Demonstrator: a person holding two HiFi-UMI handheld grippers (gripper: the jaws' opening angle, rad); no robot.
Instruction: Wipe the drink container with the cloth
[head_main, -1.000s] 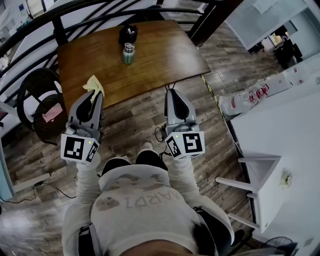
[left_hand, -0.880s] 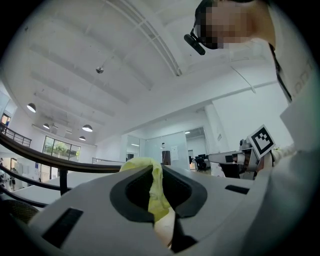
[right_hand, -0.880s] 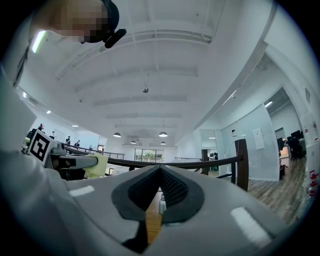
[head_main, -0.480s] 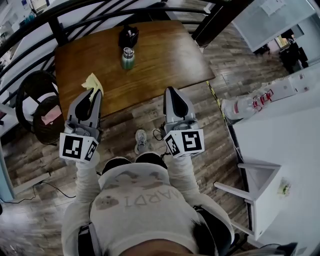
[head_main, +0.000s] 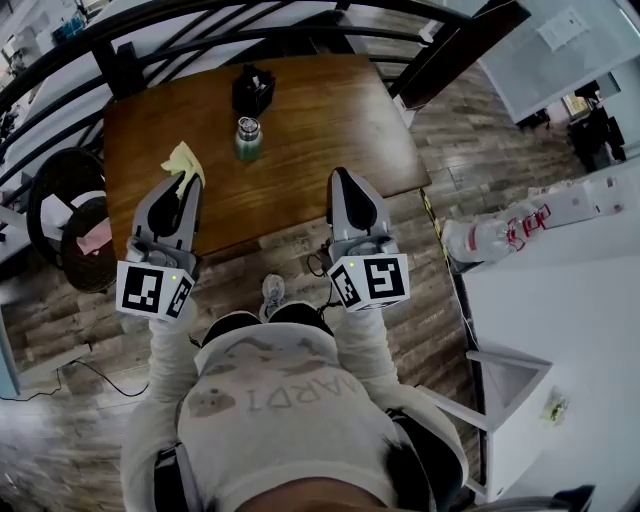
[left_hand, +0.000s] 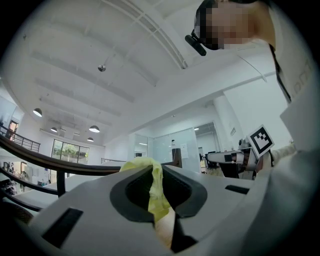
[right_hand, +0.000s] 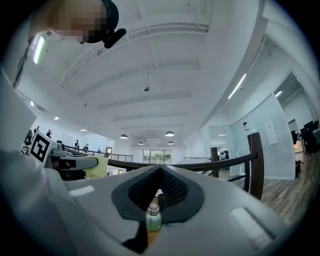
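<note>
In the head view a green drink bottle (head_main: 247, 139) with a metal cap stands upright near the far middle of a brown wooden table (head_main: 320, 120). My left gripper (head_main: 185, 180) is shut on a yellow cloth (head_main: 183, 160) over the table's near left edge. The cloth (left_hand: 153, 192) bunches out of the closed jaws in the left gripper view. My right gripper (head_main: 340, 177) is shut with nothing in it, at the near edge to the right of the bottle. The right gripper view shows the bottle (right_hand: 153, 219) far ahead, seen through the gap behind its closed tips (right_hand: 160, 168).
A black box (head_main: 253, 90) sits just behind the bottle. A dark railing (head_main: 200, 25) runs past the table's far side. A black chair (head_main: 60, 215) stands to the left. At the right are a white counter (head_main: 560, 300) and a white stool (head_main: 505, 395).
The person has stepped towards the table, so table and bottle sit lower and nearer in the head view. Both gripper tips now reach the near edge. Neither grip has changed.
</note>
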